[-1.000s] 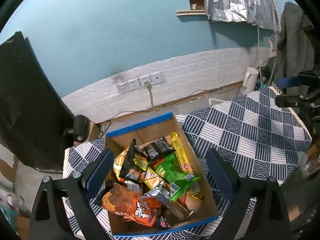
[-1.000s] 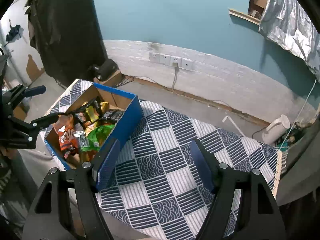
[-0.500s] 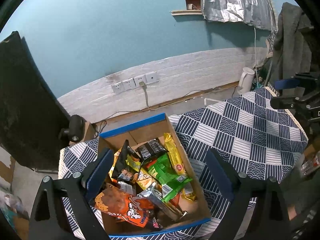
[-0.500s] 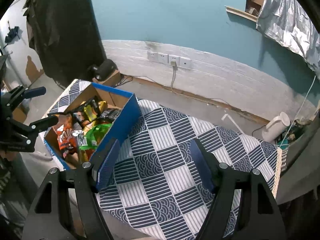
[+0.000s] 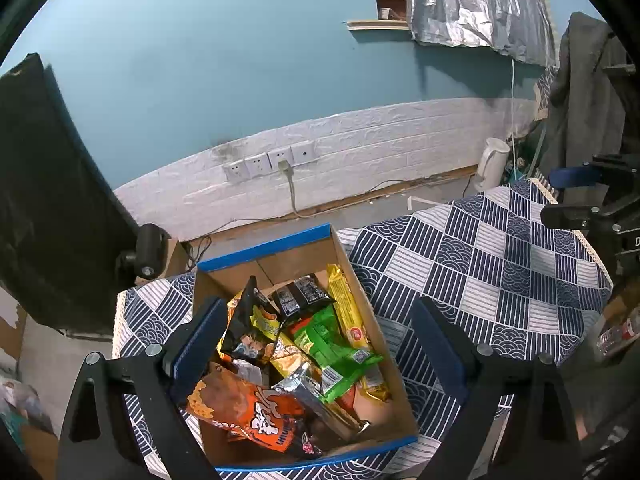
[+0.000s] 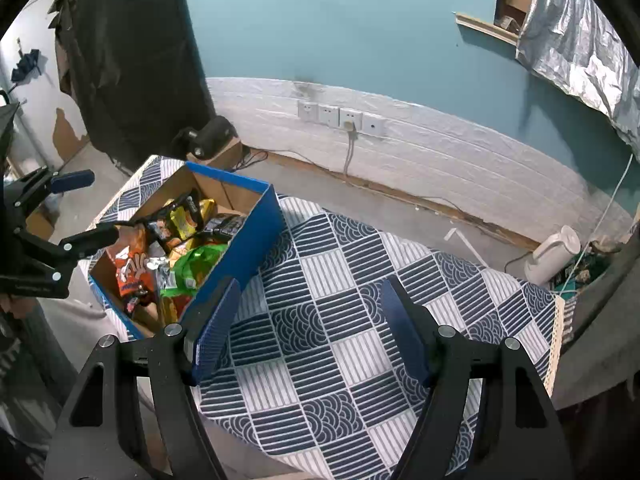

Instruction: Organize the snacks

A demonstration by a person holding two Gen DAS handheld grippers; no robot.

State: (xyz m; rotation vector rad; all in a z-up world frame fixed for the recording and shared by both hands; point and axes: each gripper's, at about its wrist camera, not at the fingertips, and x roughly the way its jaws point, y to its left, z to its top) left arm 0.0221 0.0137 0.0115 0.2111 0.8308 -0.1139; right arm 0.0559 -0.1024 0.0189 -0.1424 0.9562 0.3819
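Left gripper (image 5: pixel 316 340) is held with jaws apart, empty, above the blue-edged cardboard box (image 5: pixel 268 246) of snack packets on the navy-and-white patterned tablecloth (image 6: pixel 360 300). Right gripper (image 6: pixel 310 320) is spread, empty, over the cloth. Packet lettering is not legible on the orange crisp bag (image 5: pixel 248 408).

1. Table (image 6: pixel 360 340) is wearing a navy-and-white patterned cloth (image 5: pixel 500 264) over its whole top.
2. Box (image 6: pixel 256 240) of snacks (image 5: pixel 316 340) is sitting directly on the cloth, at the table's left end.
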